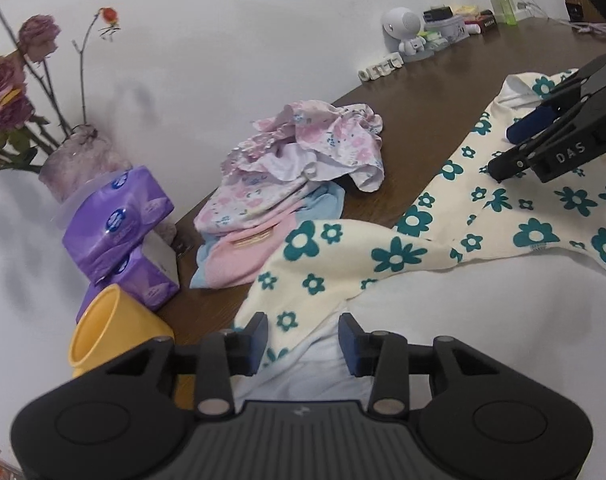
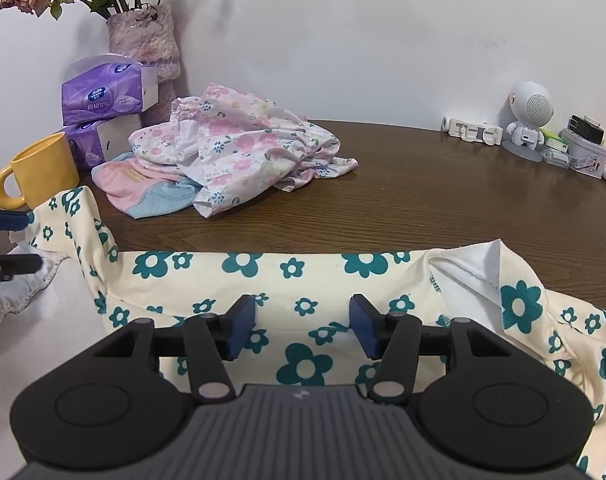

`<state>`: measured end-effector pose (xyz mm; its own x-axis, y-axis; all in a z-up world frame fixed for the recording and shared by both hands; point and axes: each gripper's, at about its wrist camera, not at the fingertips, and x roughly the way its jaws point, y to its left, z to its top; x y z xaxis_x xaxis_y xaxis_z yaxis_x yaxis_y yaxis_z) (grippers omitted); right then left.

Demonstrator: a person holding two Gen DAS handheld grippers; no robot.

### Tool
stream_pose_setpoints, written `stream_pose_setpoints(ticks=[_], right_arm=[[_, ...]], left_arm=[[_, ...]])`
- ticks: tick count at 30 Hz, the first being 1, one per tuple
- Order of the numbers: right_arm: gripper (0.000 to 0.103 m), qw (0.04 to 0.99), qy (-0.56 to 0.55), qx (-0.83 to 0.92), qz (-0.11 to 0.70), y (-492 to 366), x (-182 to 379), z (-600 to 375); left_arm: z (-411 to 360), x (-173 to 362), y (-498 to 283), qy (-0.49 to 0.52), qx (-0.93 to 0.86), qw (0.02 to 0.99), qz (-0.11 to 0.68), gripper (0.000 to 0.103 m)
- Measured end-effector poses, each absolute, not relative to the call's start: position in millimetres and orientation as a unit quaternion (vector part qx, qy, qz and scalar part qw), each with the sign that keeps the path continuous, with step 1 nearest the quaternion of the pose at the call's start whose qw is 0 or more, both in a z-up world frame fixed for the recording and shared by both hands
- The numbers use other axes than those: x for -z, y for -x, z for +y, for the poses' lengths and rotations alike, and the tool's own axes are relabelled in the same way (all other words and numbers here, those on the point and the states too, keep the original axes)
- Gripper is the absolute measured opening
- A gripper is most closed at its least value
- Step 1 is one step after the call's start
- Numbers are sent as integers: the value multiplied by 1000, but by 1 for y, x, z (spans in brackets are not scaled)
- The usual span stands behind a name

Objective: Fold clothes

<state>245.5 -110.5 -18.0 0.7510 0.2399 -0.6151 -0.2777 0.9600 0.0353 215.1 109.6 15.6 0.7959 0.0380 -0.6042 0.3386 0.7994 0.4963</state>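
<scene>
The cream cotton garment printed with teal flowers is only partly folded, both the left gripper and right gripper are released above it, and the crumpled pink floral clothes pile is left untouched.

The dark wooden table holds a cream flowered garment. A crumpled clothes pile lies behind, beside a yellow mug.

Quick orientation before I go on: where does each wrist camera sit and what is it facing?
Left wrist: on the left gripper, looking down across the cream flowered garment toward the right gripper; own fingers apart over cloth.
Right wrist: on the right gripper, facing the wall over the same garment; fingers apart, the left gripper's tips at the frame's left edge.
Shared: pink floral clothes pile, yellow mug, tissue packs, vase.
</scene>
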Motion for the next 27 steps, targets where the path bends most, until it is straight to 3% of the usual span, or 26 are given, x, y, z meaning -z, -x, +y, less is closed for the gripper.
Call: stream_pose_setpoints(ticks=[4,6,8,19,27], right_arm=[[54,935,30,-139,324,-245,18,-110],[54,935,29,-140,324,-245,18,-111],[54,935,29,-141,324,-245,18,-111],[54,935,30,-143,322,-245,18,-112],[54,935,30,-143,322,-245,18,-111]], left_arm=[[105,-8,-232,-319,88,887,323,35],[104,-3,-239,-327,98,879,333,14],[105,-2,-243,-324,103,877,339,1],[120,-36,-220,-261,105,906,318,0],[130,-33,-177,-216,108,899,366,0]])
